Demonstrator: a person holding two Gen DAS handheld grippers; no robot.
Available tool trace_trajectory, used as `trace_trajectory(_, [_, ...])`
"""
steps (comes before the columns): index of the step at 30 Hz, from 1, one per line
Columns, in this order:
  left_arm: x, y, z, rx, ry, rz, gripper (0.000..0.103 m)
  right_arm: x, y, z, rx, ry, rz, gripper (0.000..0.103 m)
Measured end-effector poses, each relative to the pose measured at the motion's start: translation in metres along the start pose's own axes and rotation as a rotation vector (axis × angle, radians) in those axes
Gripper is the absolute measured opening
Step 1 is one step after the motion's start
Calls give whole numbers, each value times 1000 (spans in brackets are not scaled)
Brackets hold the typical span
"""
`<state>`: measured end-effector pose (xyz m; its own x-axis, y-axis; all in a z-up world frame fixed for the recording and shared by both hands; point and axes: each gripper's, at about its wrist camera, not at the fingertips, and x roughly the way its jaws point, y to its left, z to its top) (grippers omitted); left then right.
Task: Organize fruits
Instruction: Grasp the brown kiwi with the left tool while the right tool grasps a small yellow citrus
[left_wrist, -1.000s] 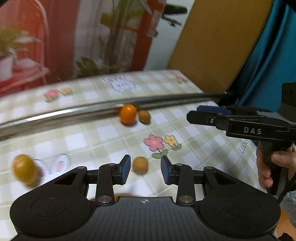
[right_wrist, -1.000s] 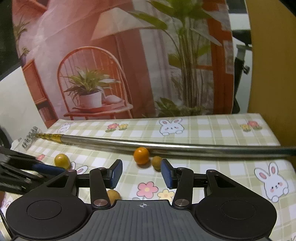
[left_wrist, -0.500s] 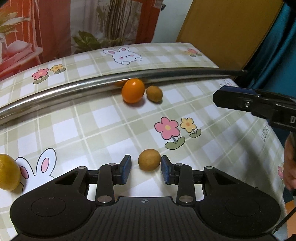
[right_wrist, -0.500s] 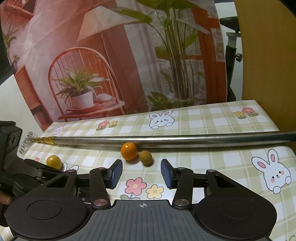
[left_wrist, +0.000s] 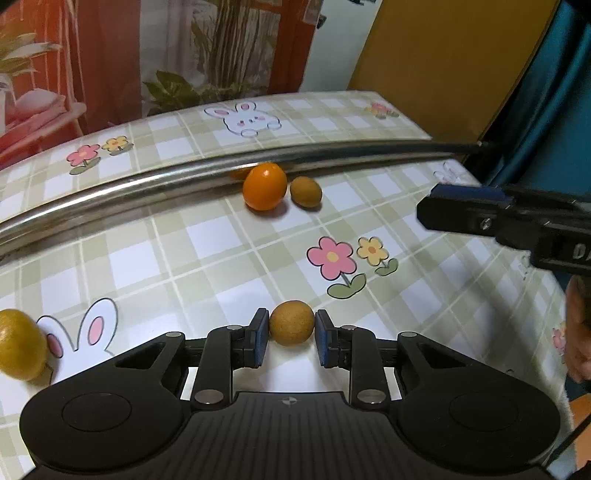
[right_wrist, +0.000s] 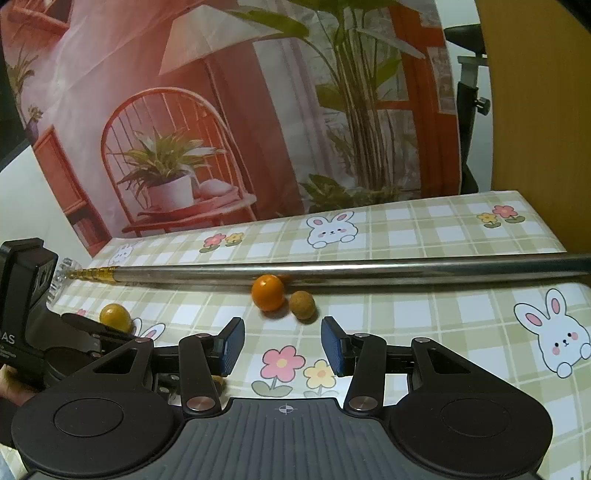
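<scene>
Four small fruits are seen on the checked tabletop (left_wrist: 207, 236). A round brown fruit (left_wrist: 291, 322) is clamped between the blue pads of the left claw (left_wrist: 288, 338), resting on the cloth. The right claw (right_wrist: 282, 343) is held parted, with nothing between its pads. An orange fruit (right_wrist: 267, 292) and a brown one (right_wrist: 302, 304) lie just beside a metal rod (right_wrist: 332, 272); a yellow fruit (left_wrist: 20, 345) sits well apart.

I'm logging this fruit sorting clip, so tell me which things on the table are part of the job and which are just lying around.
Part of the job:
- brown fruit, gripped by the left gripper
- orange fruit
- small brown fruit beside it
- yellow fruit
- right gripper, open and empty

Just lying about:
- metal pole
- checked tablecloth
</scene>
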<state>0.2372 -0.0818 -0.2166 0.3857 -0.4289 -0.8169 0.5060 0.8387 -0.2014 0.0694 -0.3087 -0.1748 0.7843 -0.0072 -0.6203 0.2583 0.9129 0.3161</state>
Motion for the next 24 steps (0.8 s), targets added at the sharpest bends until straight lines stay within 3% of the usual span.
trace_trajectory(8, [-64, 16, -21, -68, -113, 36, 28, -1, 19, 1, -14, 15, 31, 43])
trace_trajectory(24, [-205, 86, -116, -298, -278, 264, 28, 26, 128, 0, -141, 100, 160, 43])
